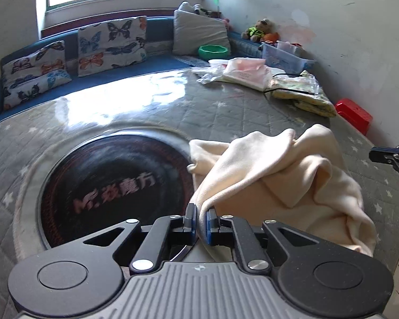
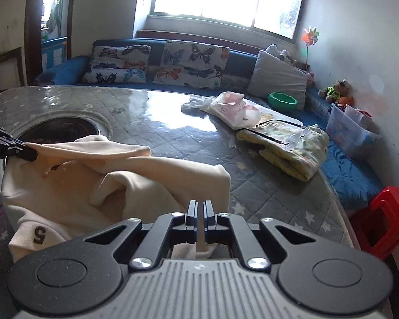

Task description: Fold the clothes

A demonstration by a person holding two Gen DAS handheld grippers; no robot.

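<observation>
Cream garment (image 1: 279,175): 1, pinched by 2 grippers.

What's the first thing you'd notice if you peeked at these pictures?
The big cream garment bunched up on the grey table, pinched at either end by the left gripper and the right gripper. Next, the black round plate set into the table beside it, and the butterfly cushions under the bright window.
</observation>
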